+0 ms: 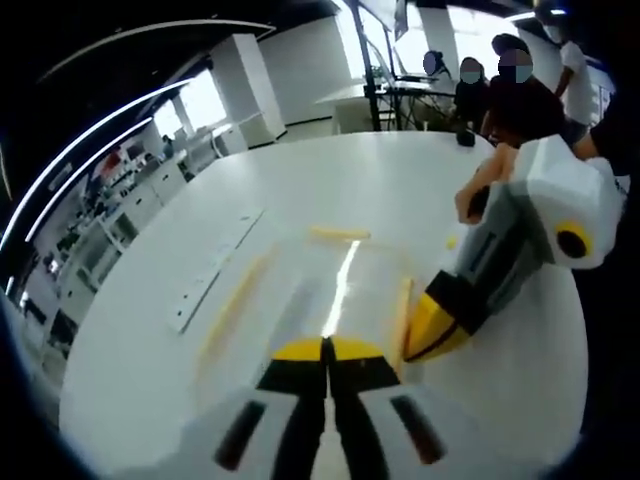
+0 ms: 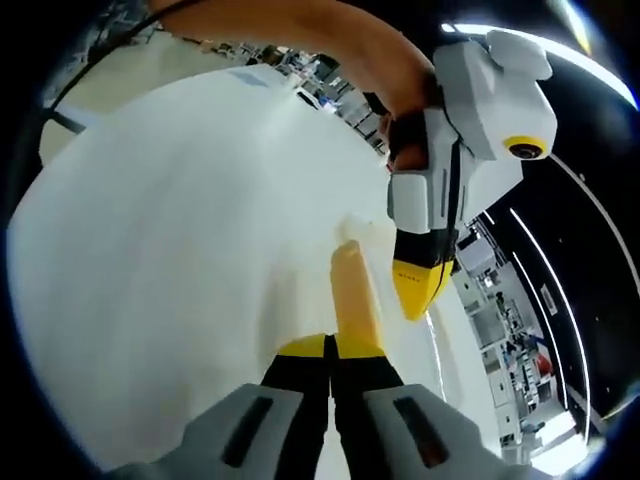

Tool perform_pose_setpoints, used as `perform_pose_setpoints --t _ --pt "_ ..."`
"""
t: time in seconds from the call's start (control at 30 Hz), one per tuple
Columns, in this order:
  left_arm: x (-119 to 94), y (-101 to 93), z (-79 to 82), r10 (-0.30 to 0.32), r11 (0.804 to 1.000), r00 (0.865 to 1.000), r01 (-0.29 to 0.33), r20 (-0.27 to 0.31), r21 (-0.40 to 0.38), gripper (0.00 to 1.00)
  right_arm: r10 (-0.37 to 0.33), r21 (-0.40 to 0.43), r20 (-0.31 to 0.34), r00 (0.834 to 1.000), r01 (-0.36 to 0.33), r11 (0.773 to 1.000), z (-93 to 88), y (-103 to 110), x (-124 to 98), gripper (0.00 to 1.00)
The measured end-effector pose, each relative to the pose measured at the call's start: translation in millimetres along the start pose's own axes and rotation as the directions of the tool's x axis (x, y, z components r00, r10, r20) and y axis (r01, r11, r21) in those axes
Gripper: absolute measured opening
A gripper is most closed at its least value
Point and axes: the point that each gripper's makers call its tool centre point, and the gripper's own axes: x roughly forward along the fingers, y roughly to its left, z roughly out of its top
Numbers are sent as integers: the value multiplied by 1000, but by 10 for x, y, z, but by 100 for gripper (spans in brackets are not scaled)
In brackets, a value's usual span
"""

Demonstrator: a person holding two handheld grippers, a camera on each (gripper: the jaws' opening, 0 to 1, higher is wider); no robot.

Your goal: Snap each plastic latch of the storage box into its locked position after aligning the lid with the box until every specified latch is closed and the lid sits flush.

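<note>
On the white table (image 1: 150, 370) sits the clear storage box (image 1: 330, 290). My left gripper (image 1: 326, 350), jaws together, presses its near edge. My right gripper (image 1: 435, 335), jaws together, pushes the right-side yellow latch (image 2: 355, 295) toward locking.

White rounded counter (image 1: 470, 190) carries a clear storage box (image 1: 330, 290) with yellow latches; a white power strip (image 1: 213, 270) lies beside it.

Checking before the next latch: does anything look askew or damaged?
Nothing stands out. The clear storage box sits square on the white table, its yellow latches look intact, and both grippers press down on it.
</note>
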Motion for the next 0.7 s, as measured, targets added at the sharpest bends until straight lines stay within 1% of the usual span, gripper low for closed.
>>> perform_pose_setpoints --t 0.1,0.17,0.23,0.37,0.4,0.47,0.5,0.57,0.7 --pt "-4 5 1 2 1000 1000 -2 4 -3 0 9 22 2 1000 -9 1000 4 -6 1 0" --pt "-6 5 1 2 1000 1000 -2 2 -2 0 8 11 0 1000 -8 1000 3 -3 6 0" --pt "-11 14 1 3 1000 1000 -3 -2 3 0 13 26 7 1000 -13 1000 7 -13 9 0" --pt "-16 12 -3 3 1000 1000 -3 -8 6 0 11 14 6 1000 -11 1000 8 1 16 0" --pt "-19 15 -5 3 1000 1000 -3 -6 4 0 8 -2 6 1000 -8 1000 9 0 17 0" --pt "-26 50 -17 1 1000 1000 -1 1 -4 0 7 8 6 1000 -7 1000 10 6 17 0" --pt "-28 41 -18 2 1000 1000 -2 5 -11 0 7 -6 6 1000 -7 1000 11 9 15 0" --pt "-33 25 -22 4 1000 1000 -4 12 -18 0 5 -4 3 1000 -5 1000 13 10 15 0" --pt "-37 24 -27 4 1000 1000 -3 28 -27 0 -1 -25 -19 1000 0 1000 11 16 35 0"
